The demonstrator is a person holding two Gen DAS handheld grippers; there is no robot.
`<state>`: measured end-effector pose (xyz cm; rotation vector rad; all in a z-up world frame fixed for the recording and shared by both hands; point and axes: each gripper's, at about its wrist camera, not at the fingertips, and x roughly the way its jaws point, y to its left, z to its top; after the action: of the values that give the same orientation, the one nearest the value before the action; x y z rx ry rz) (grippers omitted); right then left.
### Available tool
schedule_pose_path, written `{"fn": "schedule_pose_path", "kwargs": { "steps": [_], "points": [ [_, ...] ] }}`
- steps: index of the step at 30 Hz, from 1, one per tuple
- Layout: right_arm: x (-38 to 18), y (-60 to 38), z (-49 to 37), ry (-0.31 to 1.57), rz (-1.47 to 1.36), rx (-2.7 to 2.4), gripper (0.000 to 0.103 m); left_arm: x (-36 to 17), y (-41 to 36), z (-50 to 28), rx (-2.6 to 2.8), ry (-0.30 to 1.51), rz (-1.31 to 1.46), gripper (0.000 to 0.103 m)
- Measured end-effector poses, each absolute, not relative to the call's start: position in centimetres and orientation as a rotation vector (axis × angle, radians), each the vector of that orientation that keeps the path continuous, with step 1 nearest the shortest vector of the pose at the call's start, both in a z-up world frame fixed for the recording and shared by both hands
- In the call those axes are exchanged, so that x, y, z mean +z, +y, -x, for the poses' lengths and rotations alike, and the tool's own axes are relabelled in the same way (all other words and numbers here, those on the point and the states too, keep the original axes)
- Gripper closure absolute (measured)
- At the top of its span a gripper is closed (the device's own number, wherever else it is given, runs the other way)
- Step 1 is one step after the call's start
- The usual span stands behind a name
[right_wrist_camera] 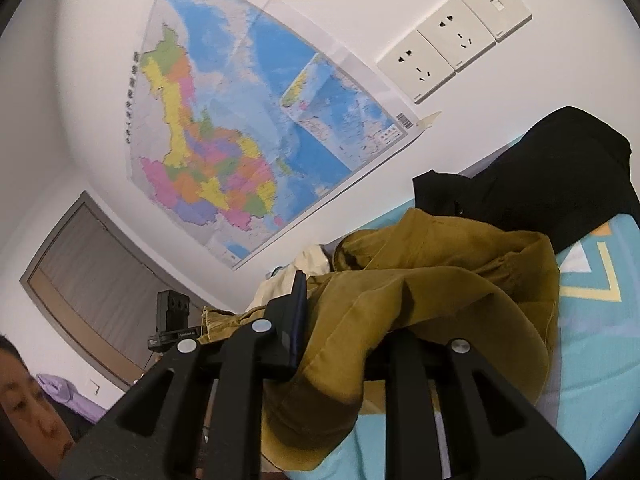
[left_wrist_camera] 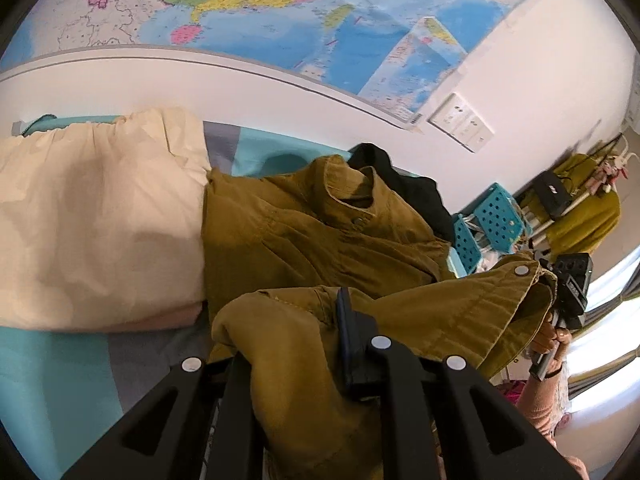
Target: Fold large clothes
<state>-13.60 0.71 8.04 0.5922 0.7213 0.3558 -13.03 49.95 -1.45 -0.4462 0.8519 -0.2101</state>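
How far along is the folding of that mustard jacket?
Done: little that shows; the jacket lies rumpled on the bed, collar up, no crisp fold. In hand: both grippers' jaws pinch its cloth, the left gripper and the right gripper, lifting an edge. Left: laying it flat, then the black garment behind. The cream bundle may be finished.

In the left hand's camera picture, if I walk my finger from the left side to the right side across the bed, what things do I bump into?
Cream bedding → olive-brown jacket → black garment → blue basket with holes → the right gripper pinching the jacket's edge.
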Motion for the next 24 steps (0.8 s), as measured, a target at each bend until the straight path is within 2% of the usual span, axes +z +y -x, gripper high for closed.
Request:
{"fn": "schedule_pose_path", "kwargs": {
  "steps": [24],
  "points": [
    [3.6, -2.7, 4.5, 0.831, -0.684, 0.216, 0.081, -4.5, 52.7, 3.4, -0.108, 1.001, 0.484, 0.089]
  ]
}}
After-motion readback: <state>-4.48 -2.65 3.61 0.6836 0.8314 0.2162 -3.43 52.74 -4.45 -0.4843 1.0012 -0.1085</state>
